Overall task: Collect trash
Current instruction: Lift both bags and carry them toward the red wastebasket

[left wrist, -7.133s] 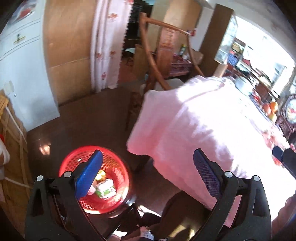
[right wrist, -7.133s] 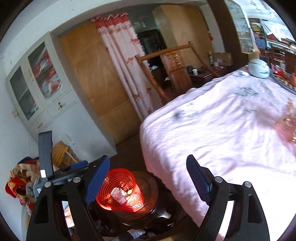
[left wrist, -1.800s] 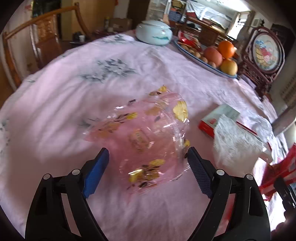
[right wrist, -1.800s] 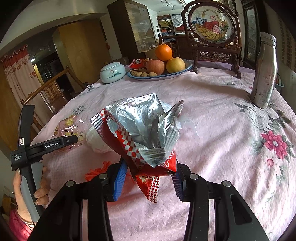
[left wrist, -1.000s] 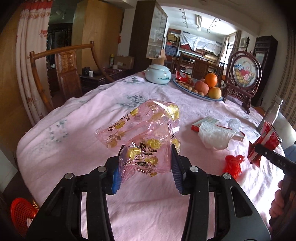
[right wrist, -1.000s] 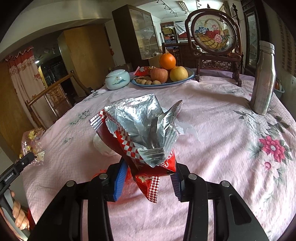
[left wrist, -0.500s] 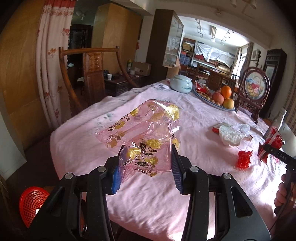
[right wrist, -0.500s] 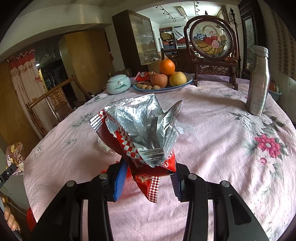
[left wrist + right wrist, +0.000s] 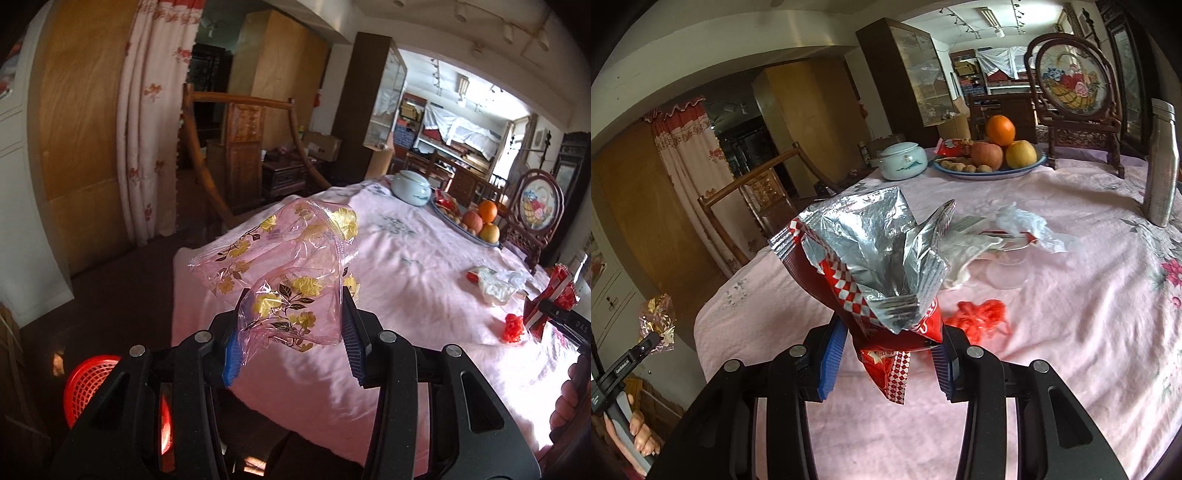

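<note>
Trash in transit: pink flowered cellophane wrapper is pinched between the narrowed blue pads of the left gripper, held in the air off the near left edge of the table; a red-and-silver foil snack bag is clamped the same way in the right gripper, above the cloth near the table's near edge. Step in hand, as judged: carrying both pieces toward the red mesh basket, which stands on the floor beside the table's near left corner, low at the left of the left wrist view. Next move calls for bringing each gripper over the basket's mouth before the jaws part, since light film may drift as it falls. Basket contents are hidden here behind the gripper body. Left on the cloth: a crumpled white bag and a red net scrap. Toward the far edge, a fruit plate carries an orange, two other fruits and small brown pieces.
</note>
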`<state>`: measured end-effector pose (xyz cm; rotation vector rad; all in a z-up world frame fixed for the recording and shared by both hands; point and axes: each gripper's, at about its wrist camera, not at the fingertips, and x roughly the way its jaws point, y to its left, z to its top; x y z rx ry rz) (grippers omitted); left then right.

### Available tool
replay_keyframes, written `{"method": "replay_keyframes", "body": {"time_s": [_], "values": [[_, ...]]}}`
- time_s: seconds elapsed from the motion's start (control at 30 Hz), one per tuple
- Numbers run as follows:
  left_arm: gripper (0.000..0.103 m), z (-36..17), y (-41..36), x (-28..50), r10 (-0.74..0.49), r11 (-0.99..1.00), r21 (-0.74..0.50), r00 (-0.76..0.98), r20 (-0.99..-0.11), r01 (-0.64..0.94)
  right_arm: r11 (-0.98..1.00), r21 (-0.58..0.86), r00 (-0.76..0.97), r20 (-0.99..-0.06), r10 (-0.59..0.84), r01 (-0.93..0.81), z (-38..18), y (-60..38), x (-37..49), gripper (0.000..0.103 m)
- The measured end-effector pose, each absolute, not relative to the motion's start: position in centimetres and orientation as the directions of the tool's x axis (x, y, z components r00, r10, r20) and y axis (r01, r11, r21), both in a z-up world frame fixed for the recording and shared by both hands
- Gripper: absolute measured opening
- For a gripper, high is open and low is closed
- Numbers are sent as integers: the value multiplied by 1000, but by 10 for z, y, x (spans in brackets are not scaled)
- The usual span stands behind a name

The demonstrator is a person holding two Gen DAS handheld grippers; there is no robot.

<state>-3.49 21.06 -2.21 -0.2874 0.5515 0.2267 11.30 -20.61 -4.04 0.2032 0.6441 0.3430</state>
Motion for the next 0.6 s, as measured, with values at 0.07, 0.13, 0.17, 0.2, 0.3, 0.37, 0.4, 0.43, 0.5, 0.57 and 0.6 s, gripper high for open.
{"method": "replay_keyframes", "body": {"time_s": [0.07,0.13,0.17,0.2,0.3,0.37,0.4,0.43,0.5,0.57,0.6], "values": [[46,-27,225,-44,150,926,-215,822,-550,-312,918,283,735,-553,392,-277,-39,-187,111,42],[46,-32,239,-52,163,915,-223,814,-557,-335,910,279,719,-559,414,-307,-39,-167,109,42],[46,-35,246,-56,169,910,-227,810,-562,-348,905,278,711,-561,424,-321,-39,-157,108,42],[46,-37,254,-59,175,904,-231,805,-567,-359,900,278,703,-562,437,-337,-38,-147,106,42],[46,-45,275,-71,195,888,-238,789,-583,-394,880,277,675,-566,474,-386,-37,-115,102,42],[46,-50,291,-81,207,872,-250,780,-590,-421,864,277,653,-568,501,-421,-37,-92,97,42],[46,-52,298,-84,209,864,-260,777,-594,-431,856,276,644,-569,512,-437,-37,-82,95,42],[46,-55,305,-88,210,856,-271,774,-597,-441,848,273,633,-571,523,-454,-37,-70,91,42],[46,-59,318,-94,214,840,-286,766,-606,-461,830,269,609,-575,545,-489,-38,-47,83,42],[46,-64,330,-99,228,829,-284,755,-615,-482,810,267,584,-580,567,-522,-38,-25,76,42],[46,-67,335,-102,236,825,-279,748,-620,-492,801,264,573,-583,576,-537,-38,-14,73,42]]}}
